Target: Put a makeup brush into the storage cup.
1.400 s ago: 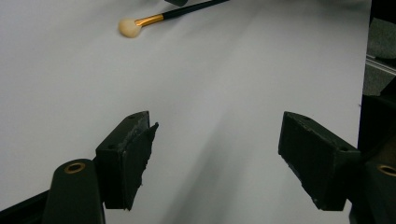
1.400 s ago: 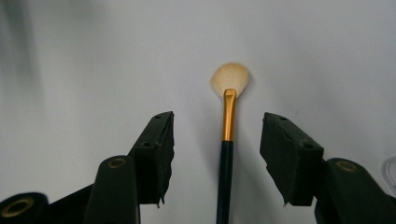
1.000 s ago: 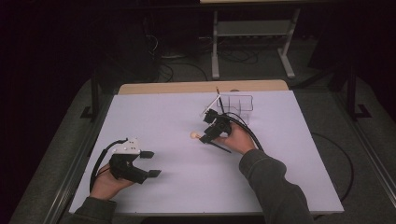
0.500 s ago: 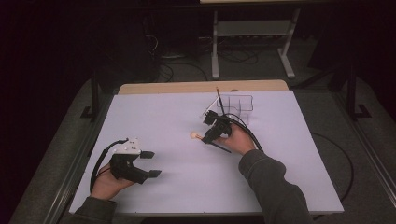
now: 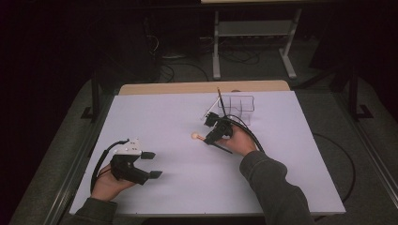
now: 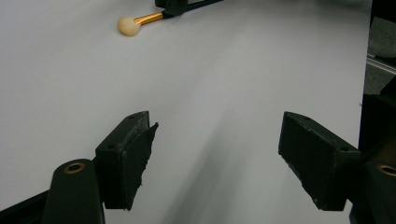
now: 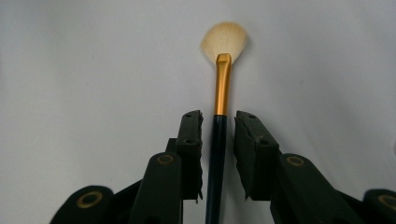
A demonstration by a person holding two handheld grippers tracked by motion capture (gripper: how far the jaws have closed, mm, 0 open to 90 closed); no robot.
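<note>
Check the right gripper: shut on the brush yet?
Not yet. The right gripper has been closing, its fingers astride the brush handle, gaps showing both sides.

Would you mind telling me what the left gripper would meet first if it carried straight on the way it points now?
Probably nothing: ahead of the left gripper lies bare white table. The makeup brush lies off to the left of that line, though depth is hard to judge.
</note>
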